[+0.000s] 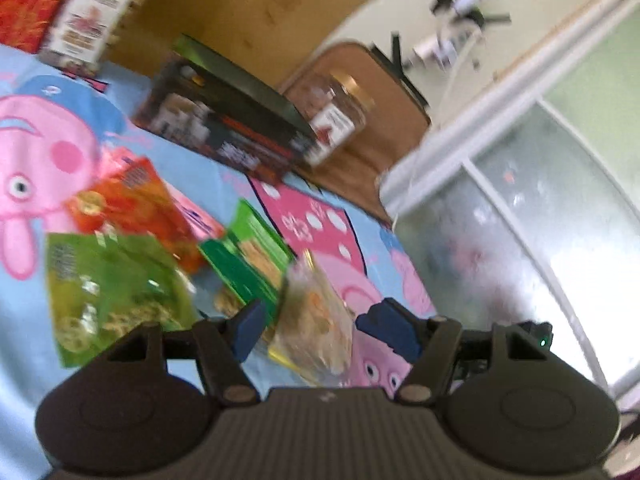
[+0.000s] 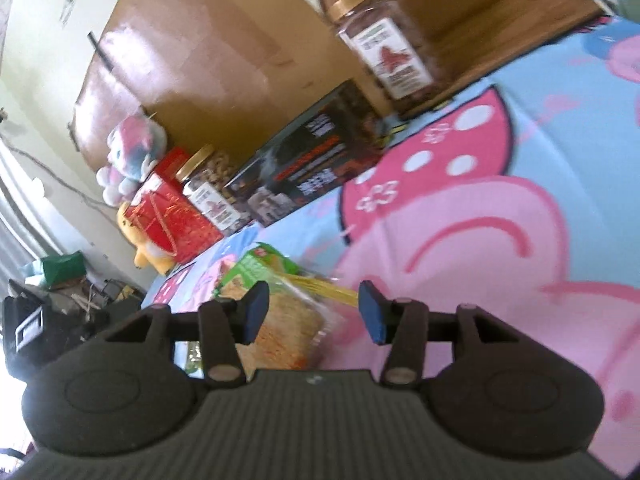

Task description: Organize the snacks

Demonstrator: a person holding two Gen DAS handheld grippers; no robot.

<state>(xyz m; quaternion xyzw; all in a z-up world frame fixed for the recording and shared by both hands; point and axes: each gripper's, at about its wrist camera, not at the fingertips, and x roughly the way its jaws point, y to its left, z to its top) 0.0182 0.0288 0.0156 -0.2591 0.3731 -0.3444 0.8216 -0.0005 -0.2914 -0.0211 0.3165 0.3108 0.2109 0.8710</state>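
Across the bed, spread flat: a cartoon pig sheet [image 1: 28, 312] in blue and pink, landmark for all else. At the sheet's far edge, against a wooden headboard [image 2: 192, 60]: a long dark box [image 1: 224, 128], a red box [image 2: 172, 204], two gold-lidded jars [image 2: 384, 40] [image 2: 208, 188]. Beyond the red box, off the sheet's corner: plush toys [image 2: 128, 160]. Mid-sheet, clustered: a green packet [image 1: 116, 288], an orange packet [image 1: 136, 208] overlapping it, a green cracker box [image 1: 248, 256] beside both. Nearest on the sheet: a clear snack bag [image 1: 316, 320], blurred. Left tongs [image 1: 320, 328] released, pads apart either side of that bag, contact unclear. Right tongs [image 2: 316, 312] released too, bag [image 2: 288, 332] between the pads.
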